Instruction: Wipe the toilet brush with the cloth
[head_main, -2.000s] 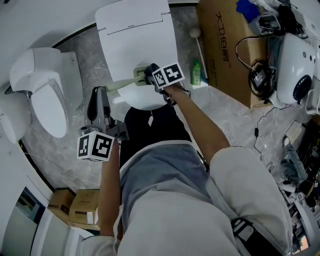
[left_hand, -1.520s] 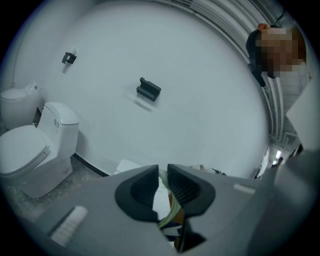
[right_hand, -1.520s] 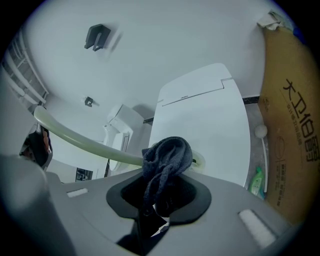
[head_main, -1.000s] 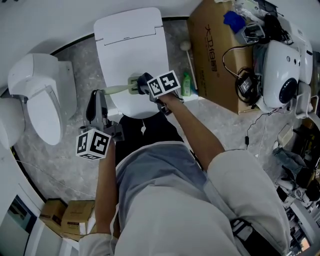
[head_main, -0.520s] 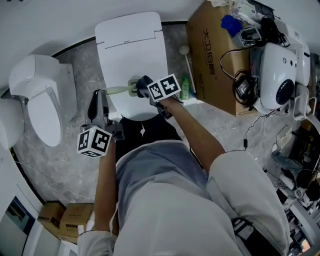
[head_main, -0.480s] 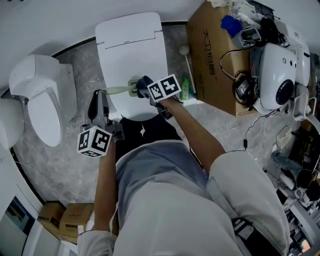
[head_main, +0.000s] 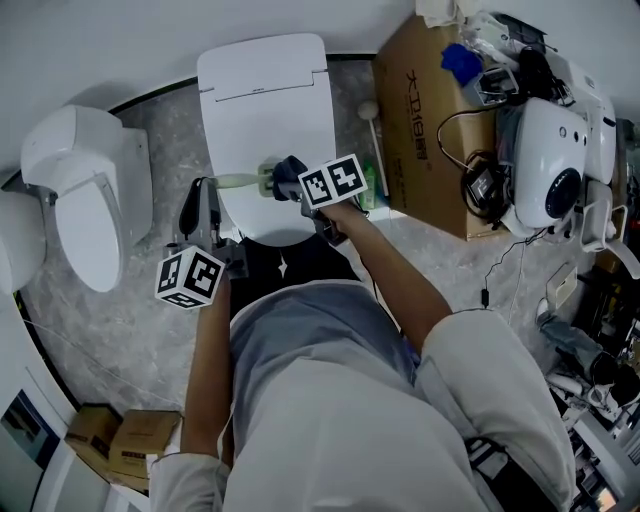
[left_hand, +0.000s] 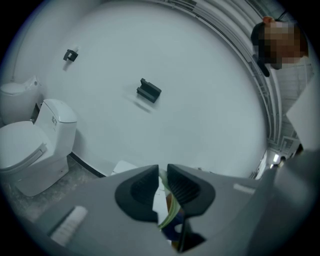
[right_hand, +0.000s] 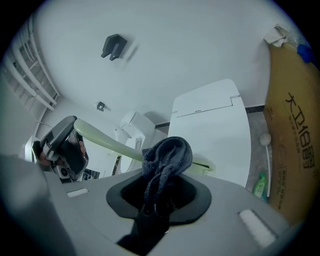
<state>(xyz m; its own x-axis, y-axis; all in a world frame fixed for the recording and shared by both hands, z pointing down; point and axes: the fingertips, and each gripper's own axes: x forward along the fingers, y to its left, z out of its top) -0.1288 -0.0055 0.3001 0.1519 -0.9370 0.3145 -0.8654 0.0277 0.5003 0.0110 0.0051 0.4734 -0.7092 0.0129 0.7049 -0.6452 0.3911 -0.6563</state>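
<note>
Grey speckled floor carries two white toilets (head_main: 265, 100) (head_main: 85, 190) in full view. Left gripper (left_hand: 162, 182) is clamped on the one pale green plastic toilet brush (head_main: 236, 181). Right gripper (right_hand: 159, 197) pinches one dark blue knitted cloth (right_hand: 167, 155) against the brush handle, above the central lid's front edge.

A lab-like test room: two toilets (head_main: 265, 100) stand beside a cardboard box (head_main: 425, 120) and tangled cables (head_main: 478, 185).
</note>
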